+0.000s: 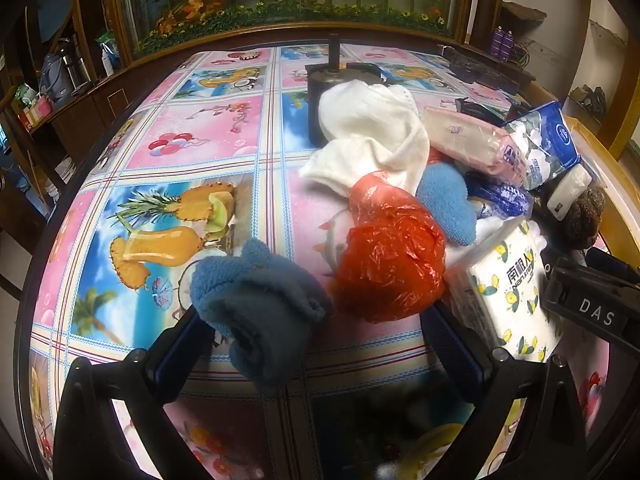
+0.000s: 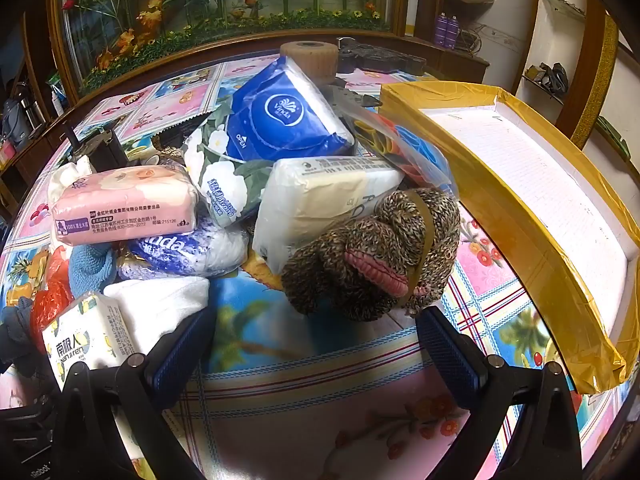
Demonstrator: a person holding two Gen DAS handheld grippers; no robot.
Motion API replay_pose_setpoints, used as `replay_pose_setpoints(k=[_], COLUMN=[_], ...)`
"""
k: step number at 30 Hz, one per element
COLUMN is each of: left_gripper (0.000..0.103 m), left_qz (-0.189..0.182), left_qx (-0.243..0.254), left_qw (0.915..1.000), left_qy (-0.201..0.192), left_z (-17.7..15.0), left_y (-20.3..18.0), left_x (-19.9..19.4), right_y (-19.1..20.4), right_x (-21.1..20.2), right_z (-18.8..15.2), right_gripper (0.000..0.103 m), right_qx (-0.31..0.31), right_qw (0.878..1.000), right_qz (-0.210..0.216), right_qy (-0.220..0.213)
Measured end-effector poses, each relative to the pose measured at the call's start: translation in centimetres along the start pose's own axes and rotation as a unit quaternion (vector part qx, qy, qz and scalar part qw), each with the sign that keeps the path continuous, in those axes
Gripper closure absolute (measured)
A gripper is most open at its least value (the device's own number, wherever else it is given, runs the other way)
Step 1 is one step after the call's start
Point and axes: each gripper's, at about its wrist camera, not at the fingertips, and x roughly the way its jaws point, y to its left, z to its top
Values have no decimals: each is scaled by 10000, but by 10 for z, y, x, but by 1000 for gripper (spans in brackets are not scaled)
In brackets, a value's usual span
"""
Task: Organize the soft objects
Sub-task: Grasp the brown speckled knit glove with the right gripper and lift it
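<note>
Standing empty beside the tissue packs [image 2: 124, 204], the yellow box [image 2: 500, 216]; both hand-held grippers [image 1: 316, 344] [image 2: 316, 344] gape wide.

A light-blue cloth [image 2: 90, 266] lies mostly buried under a pink tissue pack [image 2: 124, 204]; a red plastic bag [image 2: 50, 300] peeks out beside it. The gold-taped box [image 2: 520, 248] runs past the frame's right edge. Shelf clutter [image 1: 60, 72] is too blurred to identify.

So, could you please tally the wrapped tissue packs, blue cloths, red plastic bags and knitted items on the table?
Wrapped tissue packs: 6: pink pack, dark blue pack, floral pack, cream pack, blue-and-white pack, lemon-print pack
Blue fleecy cloths: 2: light blue cloth, grey-blue cloth
Red crinkled plastic bags: 1
Brown knitted bundles: 1
Total: 10
</note>
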Motion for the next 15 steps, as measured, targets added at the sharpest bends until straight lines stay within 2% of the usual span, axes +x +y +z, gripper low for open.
replay_pose_setpoints(k=[15], left_gripper=[0], left_qz=[108], left_qx=[-125], left_qw=[9999], left_qy=[-7], left_z=[0], left_y=[-2], left_x=[2], right_y=[0], right_x=[0], right_z=[0], right_gripper=[1], right_qx=[1], right_qw=[10000], right_qz=[1], right_qy=[4])
